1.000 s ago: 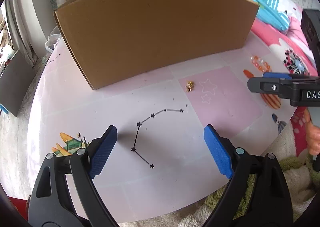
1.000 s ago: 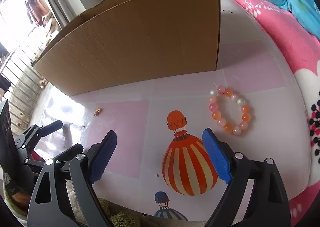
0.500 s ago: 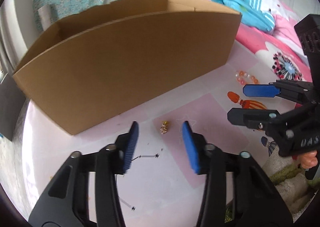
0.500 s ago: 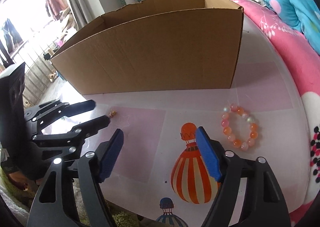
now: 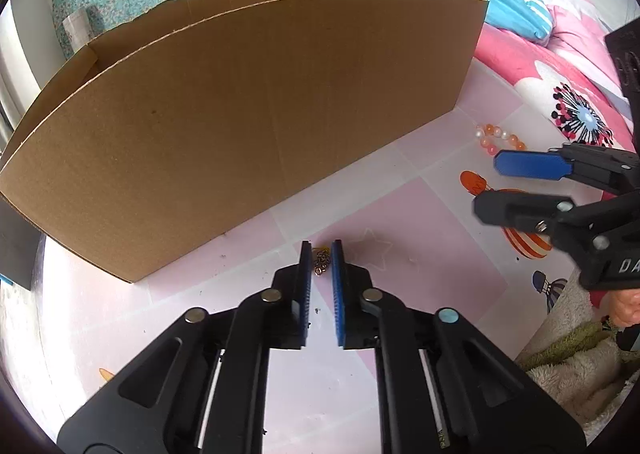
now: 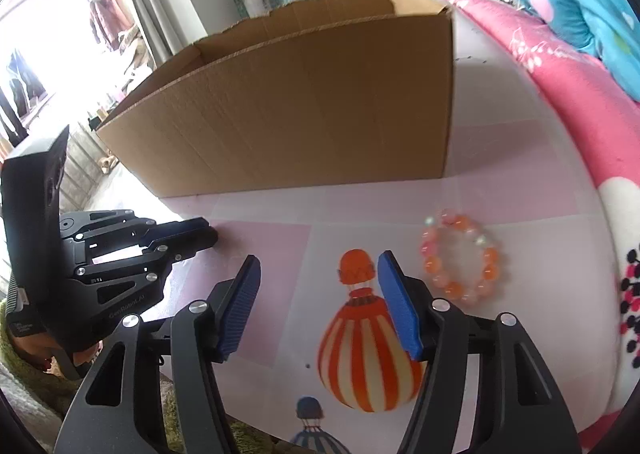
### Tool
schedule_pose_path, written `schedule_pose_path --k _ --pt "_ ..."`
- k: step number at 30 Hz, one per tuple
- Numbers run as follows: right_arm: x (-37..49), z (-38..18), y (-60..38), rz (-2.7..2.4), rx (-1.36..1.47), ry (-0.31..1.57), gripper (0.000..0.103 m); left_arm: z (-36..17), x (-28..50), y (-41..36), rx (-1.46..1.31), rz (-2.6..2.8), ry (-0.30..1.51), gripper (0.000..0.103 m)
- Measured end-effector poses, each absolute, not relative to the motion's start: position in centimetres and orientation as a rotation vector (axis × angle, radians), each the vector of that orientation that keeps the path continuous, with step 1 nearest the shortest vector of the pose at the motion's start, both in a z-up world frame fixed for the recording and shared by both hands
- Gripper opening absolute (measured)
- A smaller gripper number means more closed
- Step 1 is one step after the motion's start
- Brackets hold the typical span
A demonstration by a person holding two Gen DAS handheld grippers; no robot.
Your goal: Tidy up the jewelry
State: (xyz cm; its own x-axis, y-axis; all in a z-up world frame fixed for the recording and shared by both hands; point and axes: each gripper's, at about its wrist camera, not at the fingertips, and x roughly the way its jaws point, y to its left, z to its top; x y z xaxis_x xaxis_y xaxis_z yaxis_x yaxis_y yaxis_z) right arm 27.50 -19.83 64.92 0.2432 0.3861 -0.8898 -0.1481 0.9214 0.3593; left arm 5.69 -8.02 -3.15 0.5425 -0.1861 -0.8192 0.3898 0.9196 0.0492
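Fingers of left gripper (image 5: 321, 254) nearly closed around small gold chain piece (image 5: 321, 260) on table (image 5: 420, 238), just before cardboard box (image 5: 240, 125); grip contact unclear. Right gripper (image 6: 318, 286) open, beside one orange-pink bead bracelet (image 6: 460, 260). Chain seen only in left view; the right view shows bracelet's full ring. One box.

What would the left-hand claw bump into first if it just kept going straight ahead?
The left claw would first meet the small gold chain that lies on the table between its blue tips. Past that, the brown cardboard box looks next in line, though depth is hard to judge.
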Motion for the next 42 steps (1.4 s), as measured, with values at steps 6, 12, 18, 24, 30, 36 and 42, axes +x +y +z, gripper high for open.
schedule_pose_path --k 6,12,18,24,30,36,42 --pt "27.4 66.2 -22.3 0.280 0.183 1.223 0.049 -3.1 5.8 -7.7 0.231 -0.320 0.954 0.004" --pt "28.4 65.4 -23.1 0.242 0.156 1.254 0.036 -3.1 5.6 -7.8 0.220 -0.308 0.960 0.004" --pt "29.4 63.2 -22.5 0.235 0.115 1.347 0.026 -3.0 5.6 -7.9 0.217 -0.293 0.963 0.004" --pt "30.2 62.9 -21.6 0.224 0.020 1.357 0.010 -3.1 5.6 -7.7 0.192 -0.293 0.957 0.004" --pt "30.1 63.6 -22.0 0.220 0.098 1.350 0.010 -3.1 5.5 -7.4 0.185 -0.300 0.949 0.004" --pt "29.8 65.2 -23.5 0.219 0.250 1.306 0.010 -2.9 5.4 -7.1 0.177 -0.291 0.942 0.003" --pt "29.9 66.7 -24.3 0.223 0.338 1.258 0.010 -2.5 5.0 -6.8 0.170 -0.286 0.927 0.003"
